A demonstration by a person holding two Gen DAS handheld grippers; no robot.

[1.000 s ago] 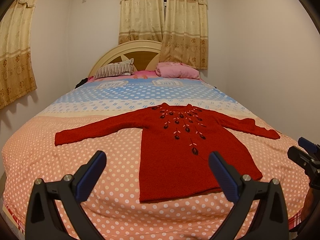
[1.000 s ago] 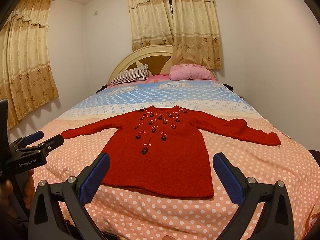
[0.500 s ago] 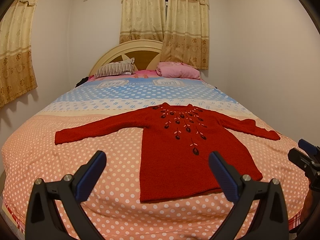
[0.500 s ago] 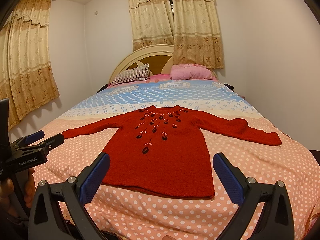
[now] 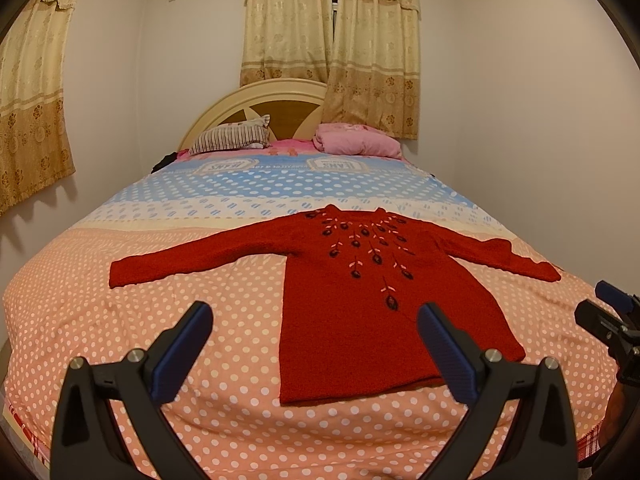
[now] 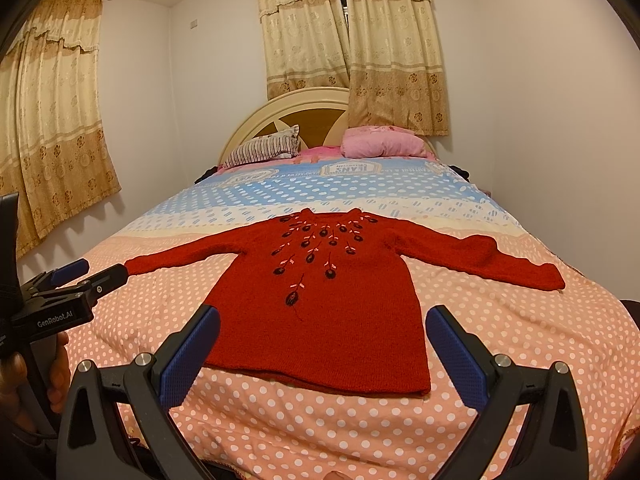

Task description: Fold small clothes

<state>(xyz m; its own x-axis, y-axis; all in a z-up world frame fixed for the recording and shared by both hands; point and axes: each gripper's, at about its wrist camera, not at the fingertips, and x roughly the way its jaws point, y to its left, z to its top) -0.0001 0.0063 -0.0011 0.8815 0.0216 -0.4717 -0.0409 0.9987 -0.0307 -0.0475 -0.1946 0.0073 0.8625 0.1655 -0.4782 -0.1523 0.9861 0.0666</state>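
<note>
A small red knitted sweater (image 5: 372, 300) (image 6: 328, 308) with dark embroidered flowers lies flat on the bed, front up, both sleeves spread out sideways and its hem toward me. My left gripper (image 5: 314, 340) hovers open above the near edge of the bed, in front of the hem's left part. My right gripper (image 6: 322, 342) is open too, held in front of the hem's middle. Nothing sits between either pair of blue pads. The right gripper (image 5: 608, 312) shows at the right edge of the left wrist view, and the left gripper (image 6: 84, 276) at the left edge of the right wrist view.
The bed (image 5: 160, 320) has a pink polka-dot cover, blue farther back. A striped pillow (image 5: 232, 140) and a pink pillow (image 5: 356, 142) rest against the cream headboard (image 5: 256, 100). Walls stand close on both sides, with curtains (image 5: 332, 48) behind. A hand (image 6: 24, 380) holds the left gripper's handle.
Almost nothing differs; both views have shifted very slightly. The sweater lies as before and both grippers stay open.
</note>
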